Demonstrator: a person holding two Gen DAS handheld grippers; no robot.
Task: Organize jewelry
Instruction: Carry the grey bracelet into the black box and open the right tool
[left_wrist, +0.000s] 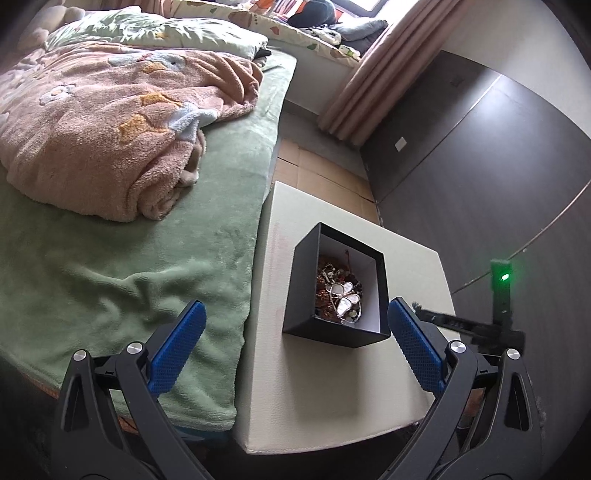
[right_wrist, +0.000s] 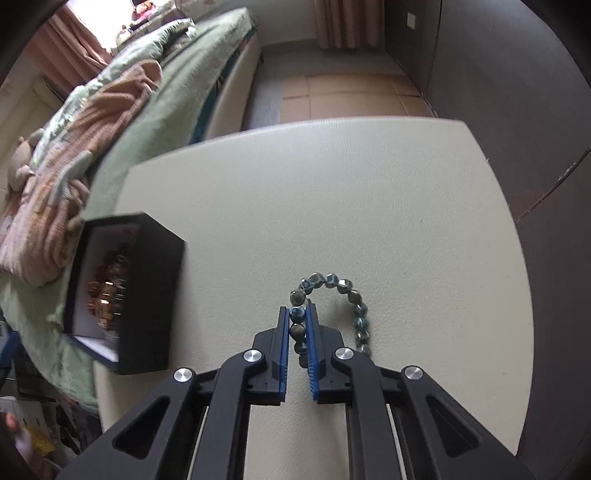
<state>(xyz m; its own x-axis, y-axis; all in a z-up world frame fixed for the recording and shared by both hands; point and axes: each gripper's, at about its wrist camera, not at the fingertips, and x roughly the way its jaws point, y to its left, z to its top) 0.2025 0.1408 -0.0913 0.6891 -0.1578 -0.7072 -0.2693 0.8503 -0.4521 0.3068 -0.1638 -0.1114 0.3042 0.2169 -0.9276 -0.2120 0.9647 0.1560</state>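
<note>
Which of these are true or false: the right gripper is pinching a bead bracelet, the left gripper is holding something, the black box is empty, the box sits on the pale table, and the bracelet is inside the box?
1. The right gripper is pinching a bead bracelet. True.
2. The left gripper is holding something. False: its fingers are spread wide with nothing between them.
3. The black box is empty. False: it holds a heap of jewelry.
4. The box sits on the pale table. True.
5. The bracelet is inside the box. False: it is over the table, apart from the box.
</note>
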